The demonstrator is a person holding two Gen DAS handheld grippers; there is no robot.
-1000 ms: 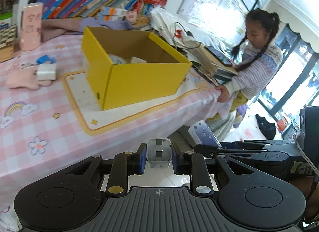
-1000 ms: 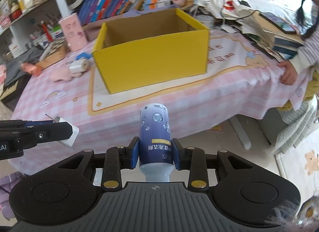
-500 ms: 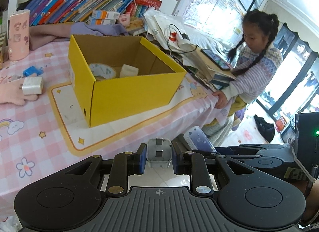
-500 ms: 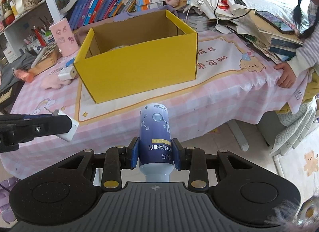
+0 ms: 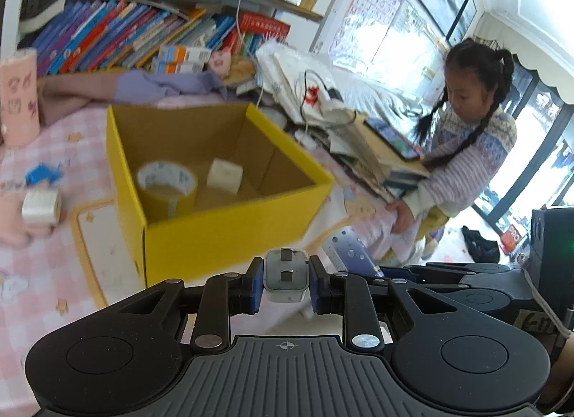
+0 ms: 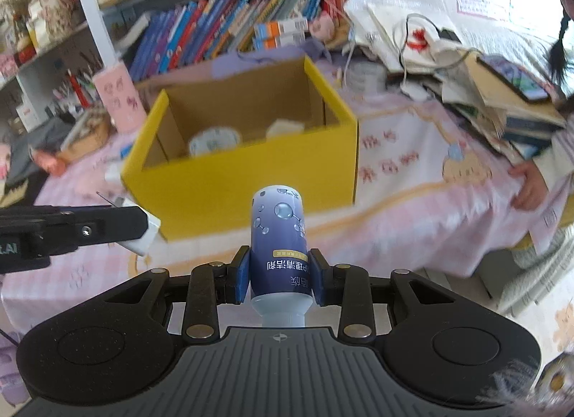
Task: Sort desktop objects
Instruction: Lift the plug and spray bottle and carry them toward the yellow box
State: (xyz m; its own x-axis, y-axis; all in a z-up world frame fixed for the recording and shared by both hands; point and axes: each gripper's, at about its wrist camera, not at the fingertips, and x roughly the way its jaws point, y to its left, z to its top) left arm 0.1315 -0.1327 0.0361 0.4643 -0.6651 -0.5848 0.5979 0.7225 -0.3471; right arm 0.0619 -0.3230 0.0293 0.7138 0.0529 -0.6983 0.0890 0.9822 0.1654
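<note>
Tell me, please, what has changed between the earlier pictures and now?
Both grippers have moved closer to the yellow box; it looms larger in both views, and the tape roll and white block inside it now show more fully. Nothing was grasped or released: the left gripper stays shut on the small plug adapter, the right gripper on the blue bottle.

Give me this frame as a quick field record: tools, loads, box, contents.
left tool: shut on plug
right tool: shut on bottle
box: yellow, open top, on the pink checked table
in box: tape roll, white block
tools vs box: both short of it, near side, nothing over the opening yet
beside box: white block on the table
bystander: a person at the table's far end
</note>
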